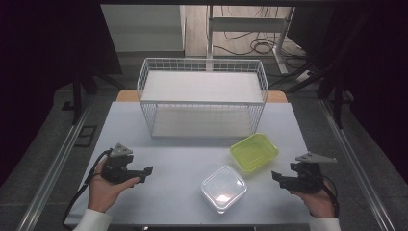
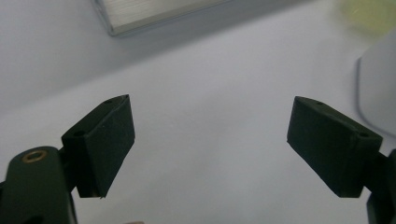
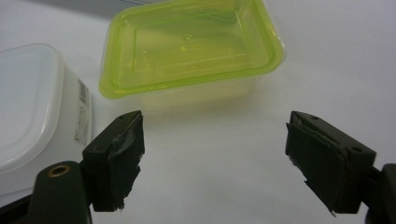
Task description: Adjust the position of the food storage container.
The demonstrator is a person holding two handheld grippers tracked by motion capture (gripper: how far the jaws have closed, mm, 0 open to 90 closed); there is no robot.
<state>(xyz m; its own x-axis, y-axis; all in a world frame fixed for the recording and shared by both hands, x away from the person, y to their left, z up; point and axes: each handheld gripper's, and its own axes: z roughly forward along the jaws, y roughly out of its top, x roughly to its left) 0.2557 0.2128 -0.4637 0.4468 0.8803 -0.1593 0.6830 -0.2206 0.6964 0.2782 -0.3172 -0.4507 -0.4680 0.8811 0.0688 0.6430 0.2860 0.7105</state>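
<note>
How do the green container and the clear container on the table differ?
The green container is translucent yellow-green and open, with no lid on it; the clear container is colourless with a whitish lid on top. The green container sits farther back, closer to the wire rack; the clear container lies nearer the person's edge of the table. Both are rounded-corner plastic boxes standing upright, side by side and untouched.

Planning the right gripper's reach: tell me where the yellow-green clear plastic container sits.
In the high view, the yellow-green clear plastic container sits right of centre on the table, between the white wire rack and the lidded clear container.
</note>
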